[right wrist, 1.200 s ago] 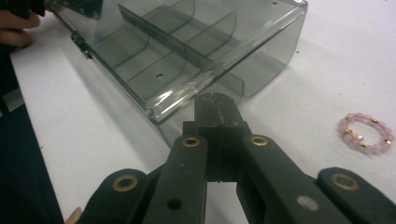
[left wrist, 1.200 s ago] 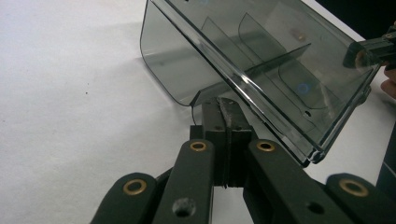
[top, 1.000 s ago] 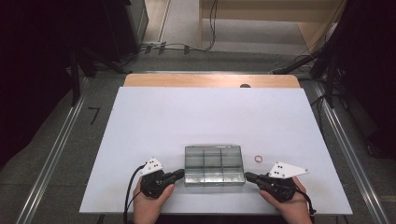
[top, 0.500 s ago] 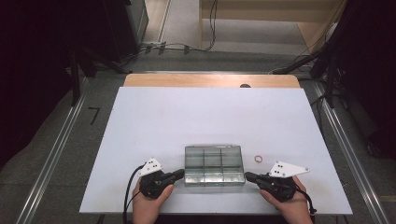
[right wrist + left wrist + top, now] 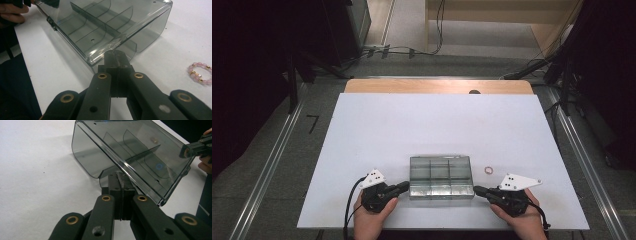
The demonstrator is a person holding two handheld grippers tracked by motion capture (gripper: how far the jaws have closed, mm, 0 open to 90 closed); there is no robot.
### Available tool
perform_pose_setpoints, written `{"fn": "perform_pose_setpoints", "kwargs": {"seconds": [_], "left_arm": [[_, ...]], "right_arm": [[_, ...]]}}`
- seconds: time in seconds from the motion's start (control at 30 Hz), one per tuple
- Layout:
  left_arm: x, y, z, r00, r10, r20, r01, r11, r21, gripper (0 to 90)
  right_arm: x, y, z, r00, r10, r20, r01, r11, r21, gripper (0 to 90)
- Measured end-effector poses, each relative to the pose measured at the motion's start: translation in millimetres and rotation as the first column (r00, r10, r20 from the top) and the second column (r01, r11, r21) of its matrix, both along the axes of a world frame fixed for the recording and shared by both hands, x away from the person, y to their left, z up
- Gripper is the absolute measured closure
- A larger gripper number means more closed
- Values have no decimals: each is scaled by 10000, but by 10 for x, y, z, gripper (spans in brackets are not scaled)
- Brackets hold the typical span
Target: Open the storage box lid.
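Both claws pressed together w/ nothing pinched, left gripper [image 5: 404, 186] & right gripper [image 5: 477, 190] tips at opposite near corners of the clear divided box [image 5: 441, 176] on the white table [image 5: 437, 125], lid apparently closed, bead bracelet [image 5: 488, 170] lying just right of it, so prob. early: opening & loading left.

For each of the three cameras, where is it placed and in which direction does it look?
High view: fixed above the person's side, facing forward and down on the white table; both hands, left gripper and right gripper show.
Left gripper view: rides on the left gripper, looking along its shut jaws at the end wall of the clear box; the right gripper's tip is beyond.
Right gripper view: rides on the right gripper, facing the box's opposite end; pink bracelet beside it.
Shared: all show the box; high and right gripper views share the bracelet.
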State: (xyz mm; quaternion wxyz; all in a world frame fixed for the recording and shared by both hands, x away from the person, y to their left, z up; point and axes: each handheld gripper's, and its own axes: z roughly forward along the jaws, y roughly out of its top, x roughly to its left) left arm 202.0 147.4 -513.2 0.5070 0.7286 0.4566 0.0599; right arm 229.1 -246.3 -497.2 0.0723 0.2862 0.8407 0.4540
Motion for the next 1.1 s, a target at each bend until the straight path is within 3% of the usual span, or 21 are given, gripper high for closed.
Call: {"fn": "perform_pose_setpoints", "kwargs": {"seconds": [0.4, 0.6, 1.0, 1.1], "left_arm": [[6, 15, -7, 10000, 12, -75, -12, 9999, -112, 898], [7, 21, -18, 9993, -213, -318, 211, 9998, -72, 897], [-32, 38, 3, 9983, -556, -189, 557, 9984, 50, 897], [-35, 41, 6, 9981, -591, -158, 592, 9982, 47, 897]], "right_arm": [[-6, 5, 12, 10000, 74, 34, -75, 9999, 90, 885], [0, 1, 0, 9999, 119, -59, -118, 9999, 68, 885], [-5, -3, -2, 9999, 96, -144, -95, 9999, 68, 886], [0, -12, 6, 9996, 175, -208, -168, 9992, 373, 886]]}}
